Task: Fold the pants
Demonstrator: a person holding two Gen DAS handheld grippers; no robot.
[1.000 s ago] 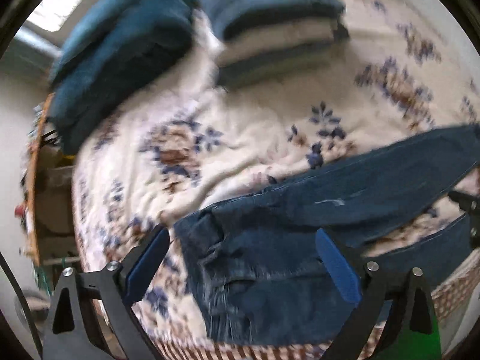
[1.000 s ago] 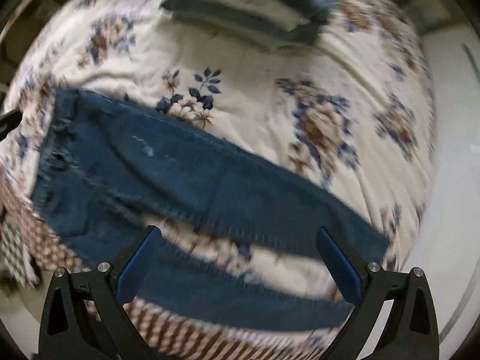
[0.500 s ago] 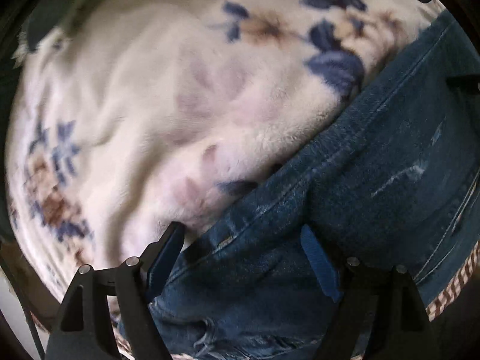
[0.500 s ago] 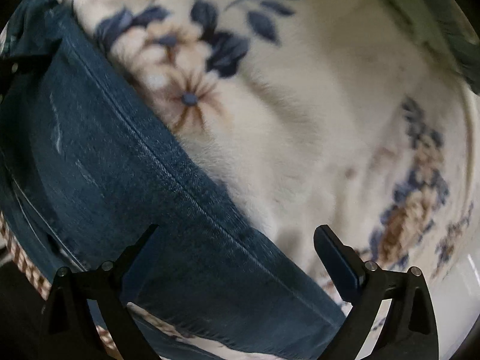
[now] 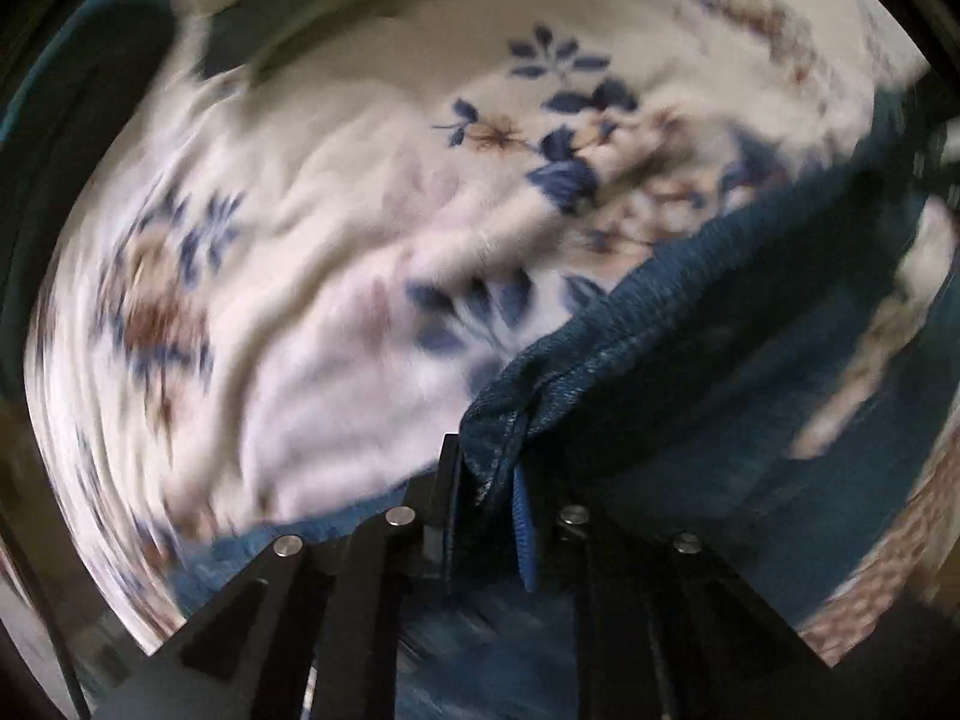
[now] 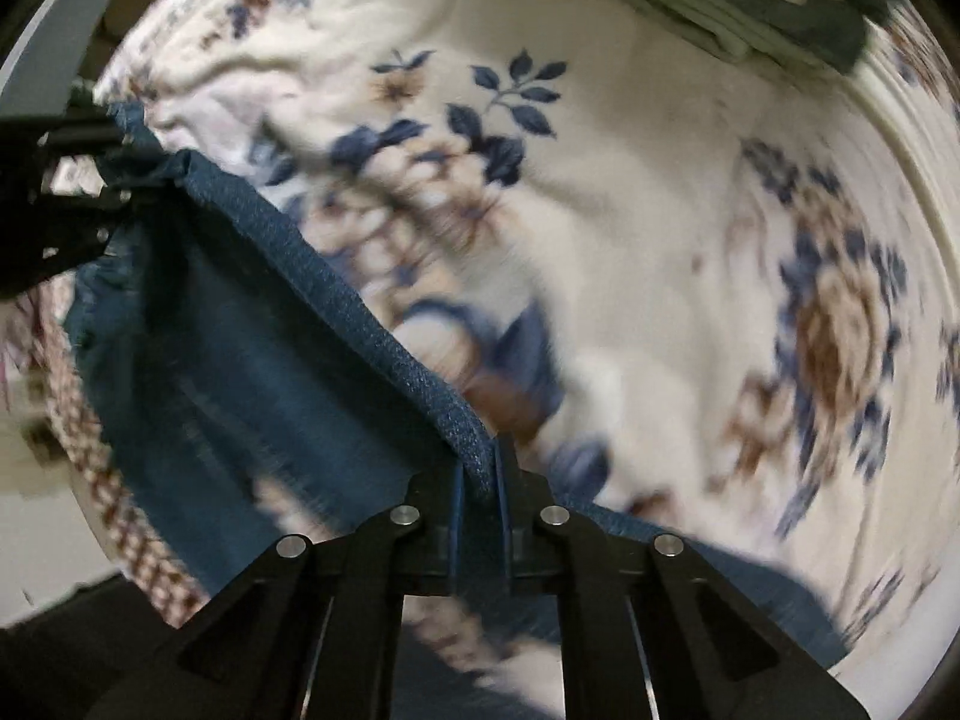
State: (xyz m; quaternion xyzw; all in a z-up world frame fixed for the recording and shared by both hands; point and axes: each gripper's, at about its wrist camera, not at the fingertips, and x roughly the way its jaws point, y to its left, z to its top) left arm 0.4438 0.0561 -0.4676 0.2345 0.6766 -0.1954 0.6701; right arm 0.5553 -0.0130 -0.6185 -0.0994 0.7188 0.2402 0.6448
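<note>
Dark blue jeans [image 5: 690, 372] lie on a white floral blanket [image 5: 336, 228]. My left gripper [image 5: 489, 480] is shut on a bunched edge of the jeans at their waist end and holds it raised. My right gripper [image 6: 480, 474] is shut on the outer seam edge of a jeans leg [image 6: 252, 348]. The denim runs taut between the two grippers. In the right wrist view the left gripper [image 6: 102, 180] shows at the far left, pinching the other end. Both views are motion-blurred.
A stack of folded clothes [image 6: 750, 6] sits at the far side of the blanket [image 6: 660, 210]. A checked brown-and-white border [image 6: 120, 504] runs along the near edge of the bed. Dark fabric [image 5: 90, 60] lies at the far left.
Both grippers went from open above the jeans to shut on the denim edge. The pinched edge is now lifted off the blanket and pulled taut between them.
</note>
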